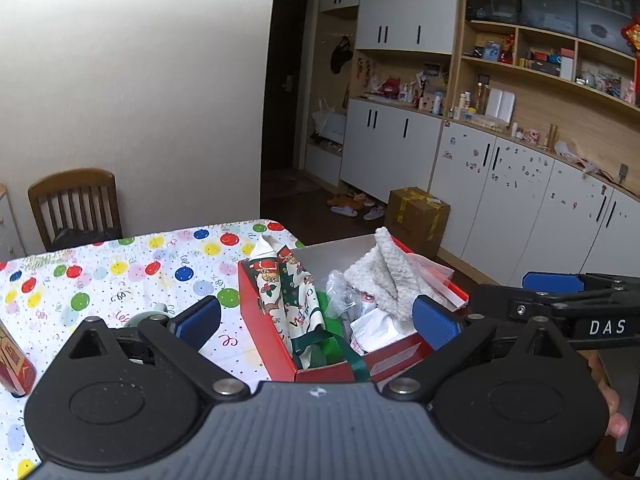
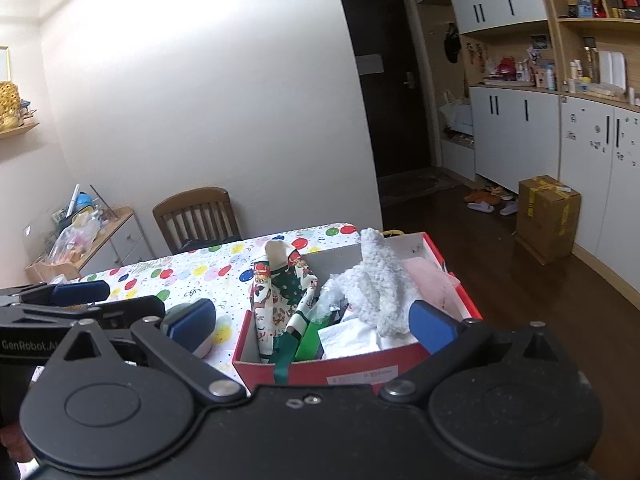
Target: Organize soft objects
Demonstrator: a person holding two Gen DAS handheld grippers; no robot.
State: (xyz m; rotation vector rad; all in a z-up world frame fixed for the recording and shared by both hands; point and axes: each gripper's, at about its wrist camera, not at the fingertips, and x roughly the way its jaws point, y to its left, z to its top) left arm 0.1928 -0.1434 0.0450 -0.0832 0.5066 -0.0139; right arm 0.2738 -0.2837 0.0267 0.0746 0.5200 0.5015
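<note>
"DAS" in white letters on the right gripper (image 1: 552, 284) arm, "GenRobot.AI" in white on the left gripper (image 2: 82, 292) arm, label on the red box (image 2: 360, 376) too small to read

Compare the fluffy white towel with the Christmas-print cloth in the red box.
The fluffy white towel is plain, thick and shaggy; the Christmas-print cloth is thin, smooth and patterned in red, green and cream. The towel sits toward the right of the red box, the cloth against its left wall. Both stick up above the rim, and neither gripper holds them.

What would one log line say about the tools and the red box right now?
left tool: open, empty | right tool: open, empty | red box: on table, holds Christmas cloth, fluffy white cloth
</note>
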